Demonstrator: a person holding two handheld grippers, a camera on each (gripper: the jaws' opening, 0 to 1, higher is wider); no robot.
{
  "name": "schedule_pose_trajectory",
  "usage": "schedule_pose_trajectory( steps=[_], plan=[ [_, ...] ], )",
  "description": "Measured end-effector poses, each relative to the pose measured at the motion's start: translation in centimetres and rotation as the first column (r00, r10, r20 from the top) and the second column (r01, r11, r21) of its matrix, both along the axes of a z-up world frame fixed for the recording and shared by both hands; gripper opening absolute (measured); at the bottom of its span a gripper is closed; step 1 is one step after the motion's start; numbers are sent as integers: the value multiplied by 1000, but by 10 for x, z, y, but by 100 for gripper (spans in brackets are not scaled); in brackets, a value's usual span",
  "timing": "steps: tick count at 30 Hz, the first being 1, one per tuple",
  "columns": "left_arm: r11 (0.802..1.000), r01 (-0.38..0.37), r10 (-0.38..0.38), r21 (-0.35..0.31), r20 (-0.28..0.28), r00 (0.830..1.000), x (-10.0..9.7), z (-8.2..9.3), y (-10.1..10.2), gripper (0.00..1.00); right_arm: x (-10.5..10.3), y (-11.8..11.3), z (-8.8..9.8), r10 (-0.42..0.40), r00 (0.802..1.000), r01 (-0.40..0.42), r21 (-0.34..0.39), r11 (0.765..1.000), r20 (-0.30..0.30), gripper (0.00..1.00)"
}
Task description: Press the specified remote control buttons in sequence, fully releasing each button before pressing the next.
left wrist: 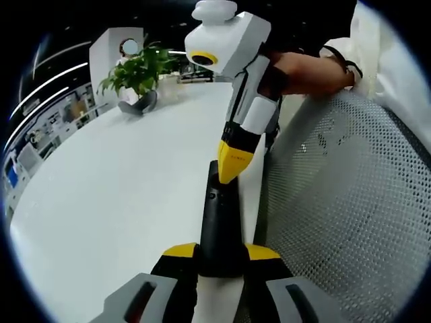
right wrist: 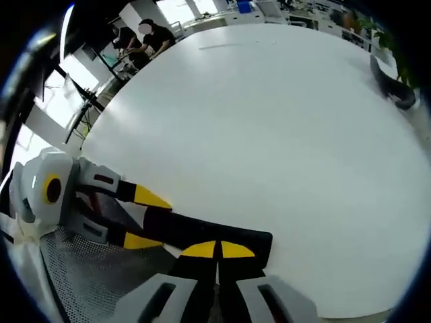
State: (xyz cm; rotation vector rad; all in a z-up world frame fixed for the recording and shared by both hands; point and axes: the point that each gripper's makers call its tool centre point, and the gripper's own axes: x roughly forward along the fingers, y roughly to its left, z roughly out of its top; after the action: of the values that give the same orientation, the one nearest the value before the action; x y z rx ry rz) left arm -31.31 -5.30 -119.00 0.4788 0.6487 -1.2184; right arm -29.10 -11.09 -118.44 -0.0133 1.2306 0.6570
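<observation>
Broad white surface [left wrist: 121, 188] in an open office, with a potted plant [left wrist: 138, 70] at the far side, shelving along the walls, and people at the far end in the right gripper view; white mesh chair back [left wrist: 350, 202] just beside the near edge. Remote control [left wrist: 220, 225]: slim, black, matte, small buttons near the far end. Lies on the surface, long axis running straight away from the left gripper [left wrist: 221, 256], near end clamped between its yellow-tipped fingers [left wrist: 180, 251]. Right gripper [left wrist: 234, 165], fingers together, tip down on the remote's far end.
</observation>
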Motion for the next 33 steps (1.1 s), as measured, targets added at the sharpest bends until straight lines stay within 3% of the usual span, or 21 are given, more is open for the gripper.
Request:
schedule_pose_trajectory(
  steps=[33],
  plan=[
    [1000, -11, 11, -4, -11, 1000, 1, -1, 2, 25, 0, 0, 1, -43, 999, 44, 29, 999, -19, 0]
  ],
)
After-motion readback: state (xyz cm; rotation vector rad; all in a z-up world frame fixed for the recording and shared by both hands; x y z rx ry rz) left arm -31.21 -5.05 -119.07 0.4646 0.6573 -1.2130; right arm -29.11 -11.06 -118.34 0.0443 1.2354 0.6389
